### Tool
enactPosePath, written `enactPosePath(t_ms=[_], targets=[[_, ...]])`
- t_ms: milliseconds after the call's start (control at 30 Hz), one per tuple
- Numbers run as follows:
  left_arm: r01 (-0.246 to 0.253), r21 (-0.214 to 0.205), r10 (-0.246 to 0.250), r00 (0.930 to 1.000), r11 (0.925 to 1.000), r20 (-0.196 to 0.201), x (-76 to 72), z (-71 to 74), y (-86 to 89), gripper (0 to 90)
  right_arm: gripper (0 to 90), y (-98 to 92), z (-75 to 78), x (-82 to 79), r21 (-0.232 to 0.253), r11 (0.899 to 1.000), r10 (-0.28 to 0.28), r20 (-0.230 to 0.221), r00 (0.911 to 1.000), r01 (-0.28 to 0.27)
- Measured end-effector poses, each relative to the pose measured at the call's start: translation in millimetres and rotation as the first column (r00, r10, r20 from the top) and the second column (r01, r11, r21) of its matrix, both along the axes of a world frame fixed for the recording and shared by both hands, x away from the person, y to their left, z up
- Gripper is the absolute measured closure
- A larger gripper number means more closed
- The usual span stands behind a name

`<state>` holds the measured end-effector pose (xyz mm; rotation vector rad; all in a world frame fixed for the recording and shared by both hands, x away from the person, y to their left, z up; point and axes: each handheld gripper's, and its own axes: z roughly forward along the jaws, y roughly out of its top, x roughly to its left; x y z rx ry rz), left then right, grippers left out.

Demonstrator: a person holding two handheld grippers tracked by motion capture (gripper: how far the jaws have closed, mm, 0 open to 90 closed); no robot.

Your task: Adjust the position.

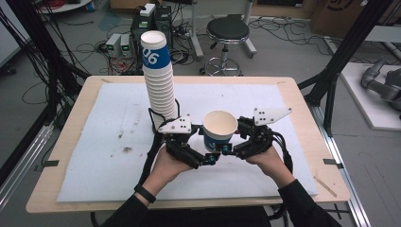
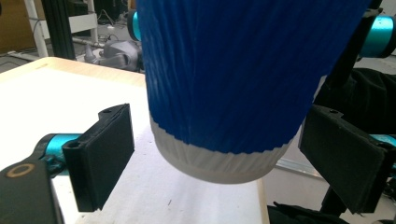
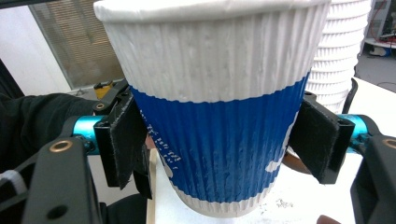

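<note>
A: What is the right gripper [image 1: 226, 149] doing?

B: Its pads are clamped on the blue band of a paper cup [image 1: 219, 129], holding it upright above the white mat [image 1: 113, 142], near the middle of the tabletop [image 1: 71, 113].

A: And the left gripper [image 1: 208, 158]?

B: It sits at about eight o'clock from the cup. In the left gripper view its jaws stand apart on both sides of the cup's lower wall with a gap showing, so it grips nothing.

A: Where is the rest?

B: The tall stack of cups [image 1: 160, 80] stands at about ten o'clock from the held cup, near but apart.

A: Which step is this?

B: I judge a handover or a two-handed hold. Next the left jaws must close squarely on the cup, gently, since the ribbed paper would dent.
</note>
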<state>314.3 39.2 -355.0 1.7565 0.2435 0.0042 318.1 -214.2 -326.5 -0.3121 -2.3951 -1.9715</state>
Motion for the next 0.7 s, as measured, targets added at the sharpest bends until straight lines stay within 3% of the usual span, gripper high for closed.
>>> enactPosePath(t_ms=[400,700], targets=[[0.015,-0.015,-0.015,0.9998,0.9998,0.013,-1.0,0.2,1.8,28.8,24.8,3.7,-2.4,-0.5,-0.009,1.0,0.011,-0.007,0.9999,-0.011],[0.024,-0.003,-0.024,0.9996,0.9997,0.017,-1.8,-0.8,0.3,29.5,20.8,4.2,-2.4,-0.9,-0.008,1.0,0.014,-0.011,0.9999,-0.014]])
